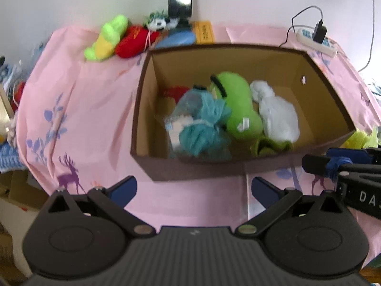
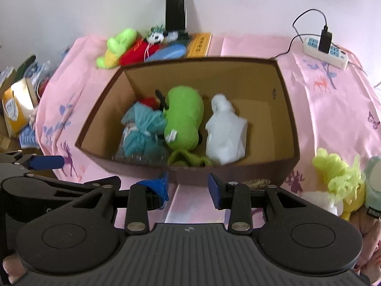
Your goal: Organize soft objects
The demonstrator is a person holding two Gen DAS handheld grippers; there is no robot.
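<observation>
1. Both tools hover at the near edge of the pink tablecloth [image 2: 309, 100]: the left gripper [image 1: 194, 191] has its jaws wide apart and empty; the right gripper [image 2: 189, 187] is also parted, holding nothing.
2. Just beyond, the brown box [image 2: 289, 109] collects the sorted soft goods: teal yarn [image 2: 142, 128], green plush [image 2: 183, 116], white bundle [image 2: 223, 133].
3. A yellow fluffy toy [image 2: 338, 174] waits outside at the box's right, likely next.
4. More plush toys [image 2: 119, 47] sit by the far edge.
</observation>
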